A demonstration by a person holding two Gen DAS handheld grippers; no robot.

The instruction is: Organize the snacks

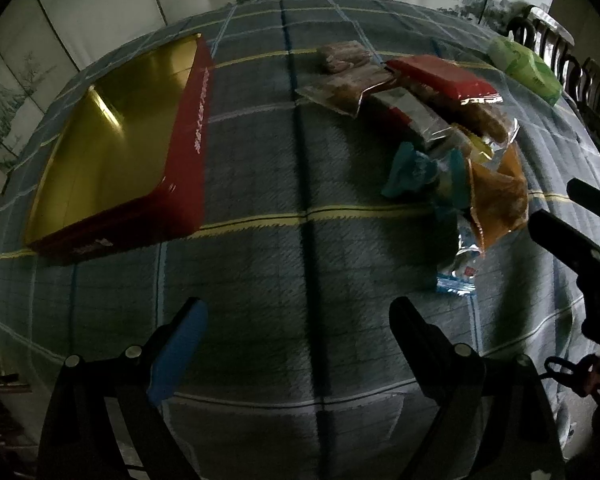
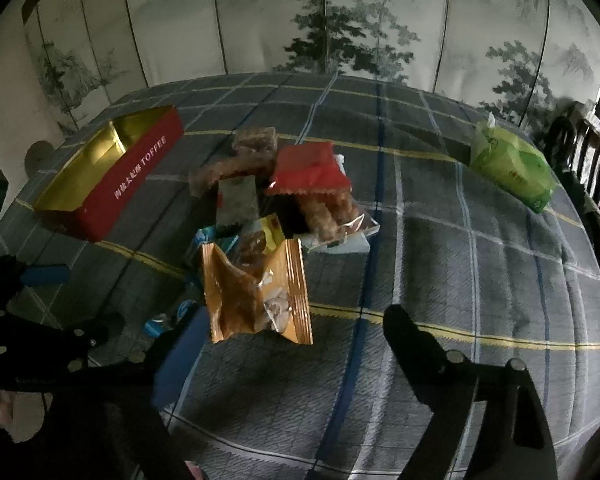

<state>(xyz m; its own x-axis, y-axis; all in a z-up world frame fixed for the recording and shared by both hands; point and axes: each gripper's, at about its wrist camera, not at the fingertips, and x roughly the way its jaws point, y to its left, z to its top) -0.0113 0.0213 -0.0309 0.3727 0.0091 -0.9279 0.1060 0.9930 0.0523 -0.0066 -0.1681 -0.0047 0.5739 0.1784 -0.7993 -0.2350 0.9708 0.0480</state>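
An open red toffee tin (image 1: 112, 152) with a gold inside lies on the plaid tablecloth at the left; it also shows in the right wrist view (image 2: 112, 184). A heap of snack packets (image 1: 440, 128) lies to its right, with an orange packet (image 2: 256, 292) nearest, a red packet (image 2: 310, 168) and clear-wrapped pastries (image 2: 328, 208) behind. My left gripper (image 1: 298, 320) is open and empty above bare cloth. My right gripper (image 2: 292, 332) is open and empty, just in front of the orange packet, and shows at the right edge of the left wrist view (image 1: 572, 220).
A green tissue pack (image 2: 512, 164) lies at the far right of the table, also in the left wrist view (image 1: 528, 68). Dark wooden chairs (image 2: 588, 152) stand past the right edge. A painted folding screen (image 2: 300, 20) stands behind the table.
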